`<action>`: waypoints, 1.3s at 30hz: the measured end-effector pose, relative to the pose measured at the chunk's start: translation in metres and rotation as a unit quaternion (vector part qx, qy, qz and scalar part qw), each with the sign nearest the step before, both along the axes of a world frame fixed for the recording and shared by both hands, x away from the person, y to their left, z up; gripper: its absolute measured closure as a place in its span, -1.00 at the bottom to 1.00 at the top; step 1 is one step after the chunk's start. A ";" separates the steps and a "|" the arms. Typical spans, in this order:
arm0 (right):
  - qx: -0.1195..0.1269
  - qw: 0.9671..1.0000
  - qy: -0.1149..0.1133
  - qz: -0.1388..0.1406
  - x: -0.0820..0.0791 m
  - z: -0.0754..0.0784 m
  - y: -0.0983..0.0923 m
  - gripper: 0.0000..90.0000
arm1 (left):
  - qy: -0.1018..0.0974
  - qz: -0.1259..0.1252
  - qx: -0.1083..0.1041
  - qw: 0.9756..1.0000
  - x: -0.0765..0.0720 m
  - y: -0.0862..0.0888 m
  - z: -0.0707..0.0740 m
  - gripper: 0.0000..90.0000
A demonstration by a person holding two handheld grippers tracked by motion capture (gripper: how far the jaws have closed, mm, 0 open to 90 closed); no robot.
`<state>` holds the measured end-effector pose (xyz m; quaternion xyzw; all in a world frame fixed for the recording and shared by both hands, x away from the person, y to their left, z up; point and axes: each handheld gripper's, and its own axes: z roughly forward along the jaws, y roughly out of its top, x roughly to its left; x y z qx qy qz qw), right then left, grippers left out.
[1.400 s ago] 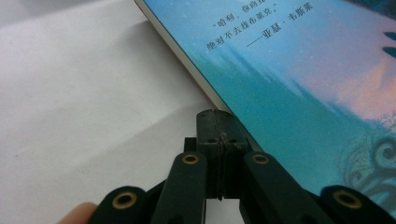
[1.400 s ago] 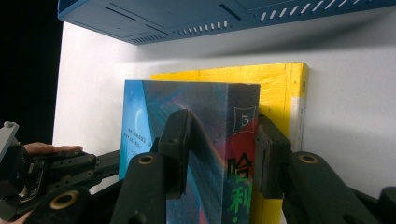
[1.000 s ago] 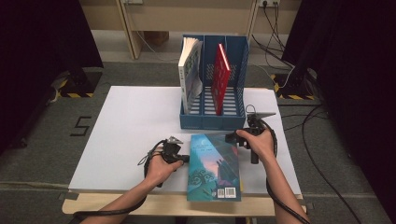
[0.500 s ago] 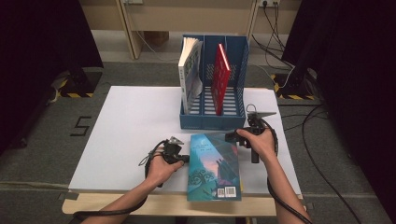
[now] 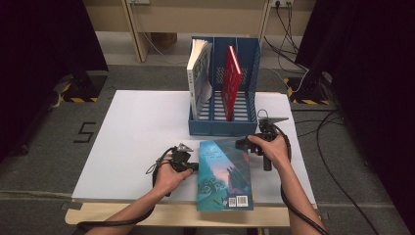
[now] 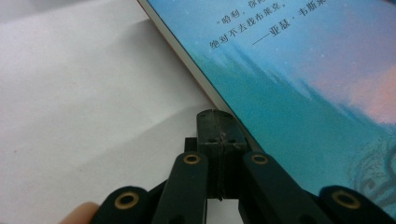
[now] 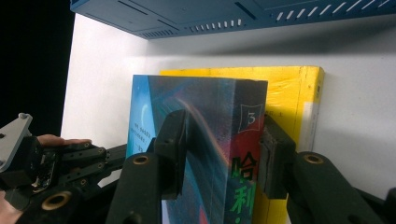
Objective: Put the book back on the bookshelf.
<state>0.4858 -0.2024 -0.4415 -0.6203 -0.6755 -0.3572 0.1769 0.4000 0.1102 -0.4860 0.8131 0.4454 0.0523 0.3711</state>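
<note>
On the white table (image 5: 132,142), before the blue plastic file rack (image 5: 224,125), we hold the thick teal paperback book (image 5: 224,174). Right gripper (image 7: 224,149) is clamped across its spine; left gripper (image 6: 219,140), jaws together, rests at the book's edge. Risk: heavy book may pivot & slip from the one grip. Spine reads "3" w/ Chinese characters.
</note>
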 end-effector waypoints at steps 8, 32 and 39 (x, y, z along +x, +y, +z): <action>0.007 1.000 0.010 0.015 0.000 0.000 0.006 0.32 | -0.001 0.000 0.001 1.000 0.000 0.000 0.000 1.00; 0.014 0.999 0.035 0.024 0.002 0.001 0.005 0.44 | -0.017 -0.008 -0.001 1.000 -0.002 -0.004 -0.002 0.96; 0.025 0.999 0.033 0.021 0.000 0.002 0.005 0.51 | -0.018 -0.008 0.004 1.000 -0.002 -0.004 -0.001 0.97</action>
